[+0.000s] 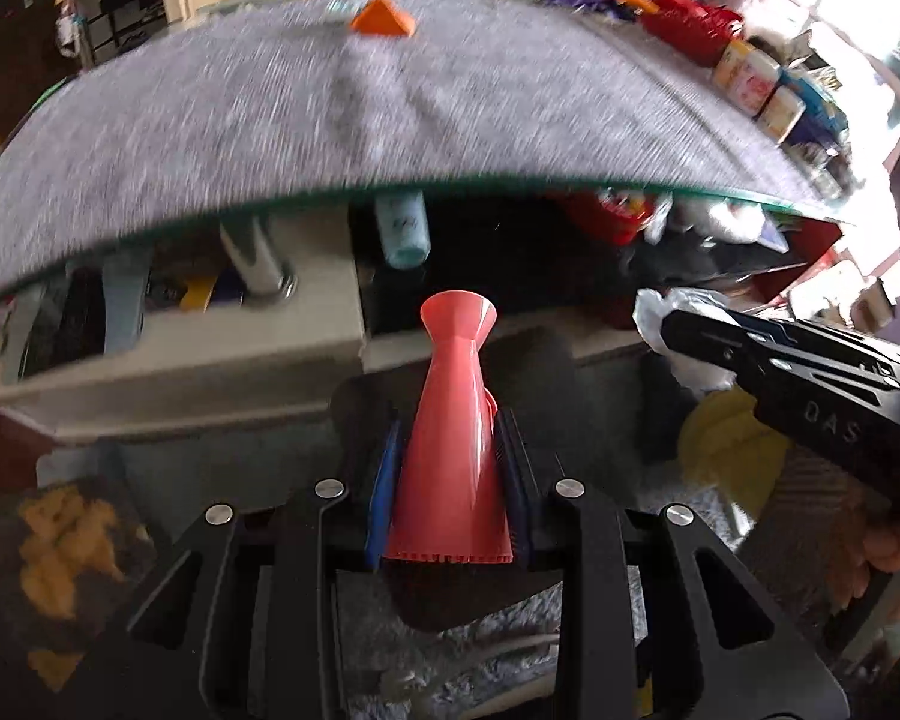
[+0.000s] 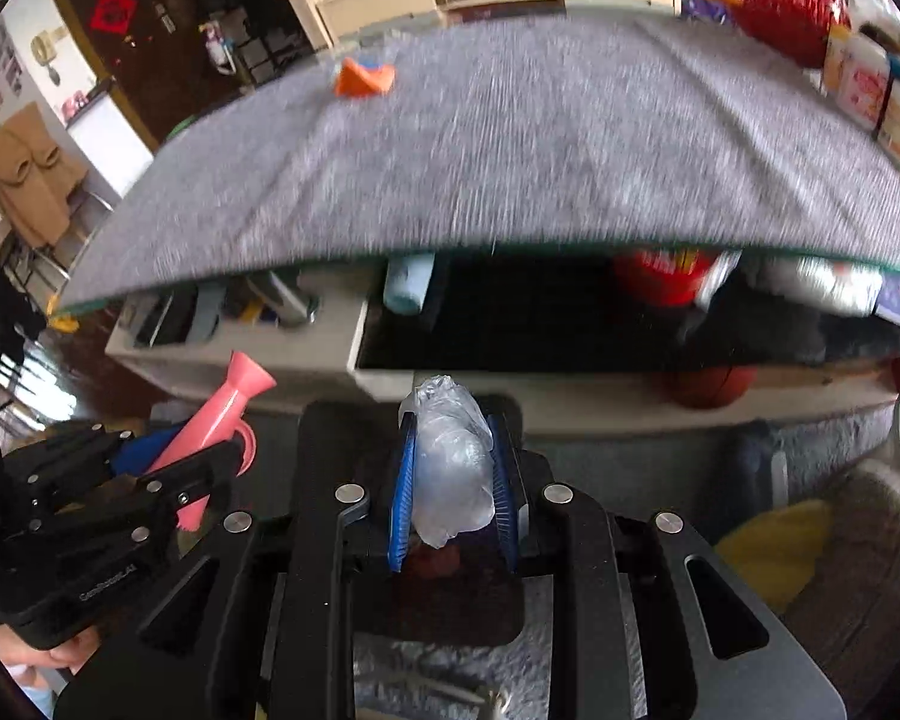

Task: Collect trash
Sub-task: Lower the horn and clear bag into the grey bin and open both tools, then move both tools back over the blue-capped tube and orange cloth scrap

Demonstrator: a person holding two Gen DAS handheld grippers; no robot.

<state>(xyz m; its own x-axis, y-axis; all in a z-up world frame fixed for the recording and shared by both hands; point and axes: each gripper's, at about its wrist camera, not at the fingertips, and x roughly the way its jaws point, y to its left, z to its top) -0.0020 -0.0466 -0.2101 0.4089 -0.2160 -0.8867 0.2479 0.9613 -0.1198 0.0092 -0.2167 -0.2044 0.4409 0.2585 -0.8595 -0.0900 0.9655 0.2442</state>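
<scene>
**Both Tongs Loaded Below the Table Edge**

A pink plastic cone, narrow at the waist and flared at its far tip, with a small handle at one side, sits clamped between the blue pads of the left gripper. Beside it, the right gripper pinches a crumpled wad of clear plastic wrap, its loose end poking out past the pads. Both tools hang in front of and below the near rim of a grey-topped table, where an orange piece lies near the far edge. Under the tabletop, a pale open shelf holds a light blue bottle and blurred odds and ends; a red tub stands further right. Yellow cloth lies on the floor beside.
</scene>
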